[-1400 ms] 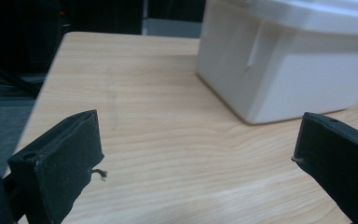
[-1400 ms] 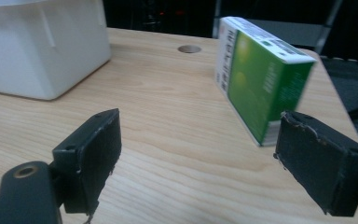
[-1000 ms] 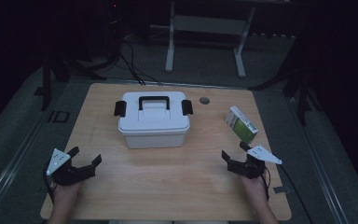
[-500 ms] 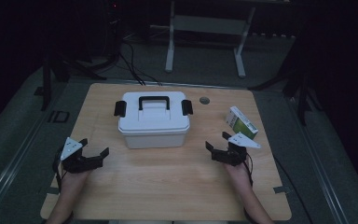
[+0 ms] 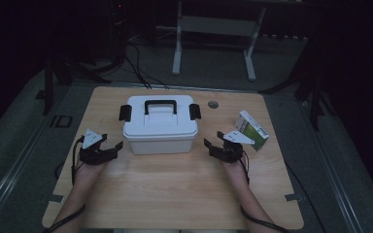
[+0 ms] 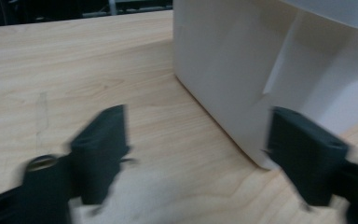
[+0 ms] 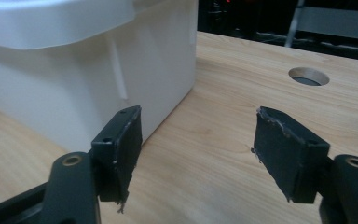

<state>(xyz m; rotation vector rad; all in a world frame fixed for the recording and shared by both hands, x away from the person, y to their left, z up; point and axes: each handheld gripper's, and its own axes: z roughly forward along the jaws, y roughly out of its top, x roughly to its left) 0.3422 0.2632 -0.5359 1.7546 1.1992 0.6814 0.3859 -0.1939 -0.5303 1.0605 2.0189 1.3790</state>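
Our two tongs, left gripper [image 5: 108, 147] and right gripper [image 5: 217, 141], were wide open, holding nothing, beside the shut white box [image 5: 160, 125], which we had not touched yet

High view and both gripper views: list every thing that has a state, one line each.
White box: lid on, both black side latches down, handle flat.
Green-and-white carton: closed, standing on the table at the right.
Left gripper: open, empty, beside the box.
Right gripper: open, empty, beside the box.
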